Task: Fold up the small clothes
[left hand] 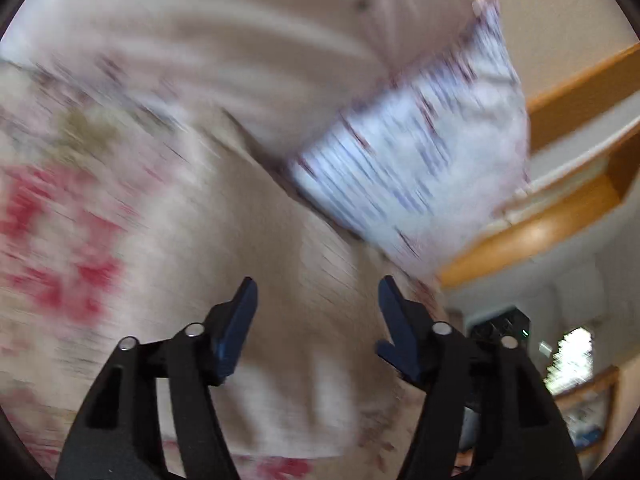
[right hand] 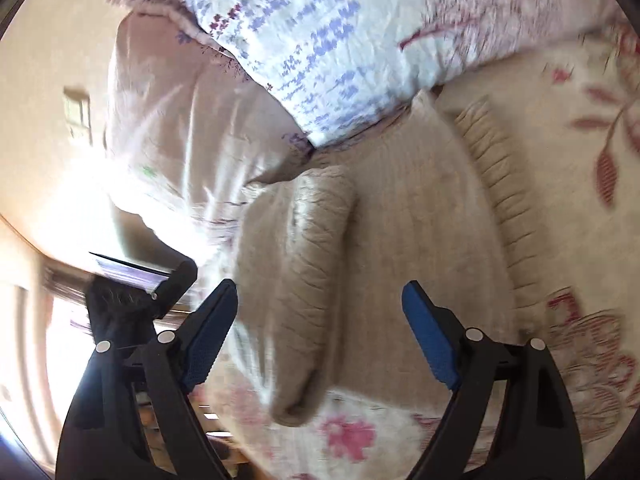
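Beige knit garment (right hand: 400, 216) lies on the floral bedspread (right hand: 580, 184), just below the lilac-print pillow (right hand: 320, 48). Both grippers, left (left hand: 314, 300) and right (right hand: 320, 308), hover above it, spread wide, seemingly empty.

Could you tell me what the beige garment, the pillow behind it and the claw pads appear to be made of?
Beige garment: looks like a soft knit, matte, with cabled texture on the folded sleeve and ribbing along one edge.
Pillow: seemingly thin woven cotton, matte and creased, printed with blue and purple sprigs.
Right claw pads: blue, finely textured, probably rubber or plastic, on black plastic-looking arms.
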A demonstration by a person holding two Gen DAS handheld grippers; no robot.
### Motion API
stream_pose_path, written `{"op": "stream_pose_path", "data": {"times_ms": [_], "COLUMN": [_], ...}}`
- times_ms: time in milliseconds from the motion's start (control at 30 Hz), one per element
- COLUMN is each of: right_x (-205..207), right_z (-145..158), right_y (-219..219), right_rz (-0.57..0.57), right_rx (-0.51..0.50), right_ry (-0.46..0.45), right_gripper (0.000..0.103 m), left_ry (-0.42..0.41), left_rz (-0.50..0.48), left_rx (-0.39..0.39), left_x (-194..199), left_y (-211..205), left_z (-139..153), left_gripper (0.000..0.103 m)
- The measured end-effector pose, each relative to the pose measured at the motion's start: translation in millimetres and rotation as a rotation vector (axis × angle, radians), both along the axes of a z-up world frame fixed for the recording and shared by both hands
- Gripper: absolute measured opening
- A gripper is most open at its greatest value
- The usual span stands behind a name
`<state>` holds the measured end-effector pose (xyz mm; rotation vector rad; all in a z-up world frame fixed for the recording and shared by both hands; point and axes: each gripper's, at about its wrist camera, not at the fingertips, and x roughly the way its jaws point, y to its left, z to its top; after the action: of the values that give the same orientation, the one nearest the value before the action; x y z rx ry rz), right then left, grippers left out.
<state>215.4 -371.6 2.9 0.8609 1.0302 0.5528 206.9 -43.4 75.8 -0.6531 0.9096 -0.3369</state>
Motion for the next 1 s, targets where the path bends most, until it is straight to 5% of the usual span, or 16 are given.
{"op": "stream_pose_path", "data": {"times_ms": [100, 200, 533, 667, 700, 1000], "right_x": [9, 15, 26, 32, 33, 38], "right_z": [-8, -13, -25, -33, -33, 36], "right_y": [12, 27, 69, 69, 69, 86], "right_rz": [0.031, 0.061, 0.134, 0.069, 0.053, 0.079], "right_rx": [0.035, 0.027, 0.001, 0.051, 0.041, -0.288], "right_ry": [0.046, 0.070, 0.090, 0.107, 0.109, -0.129], "right_gripper": [0.077, 0.072, 0.055, 0.034, 0.023, 0.018], "left_ry": [0.046, 0.114, 0.192, 0.221, 0.219, 0.156], "left_rz": [0.082, 0.116, 0.044, 0.023, 0.009, 0.004], "left_rx": [0.113, 0.143, 0.045, -0.011, 0.006, 0.007], "left_x": [1, -1, -3, -5, -5, -9], "left_y": [29, 50, 55, 47, 44, 37], "left_z": [-8, -25, -58, -71, -71, -49], "left_gripper": [0.065, 0.065, 0.068, 0.068, 0.068, 0.074]}}
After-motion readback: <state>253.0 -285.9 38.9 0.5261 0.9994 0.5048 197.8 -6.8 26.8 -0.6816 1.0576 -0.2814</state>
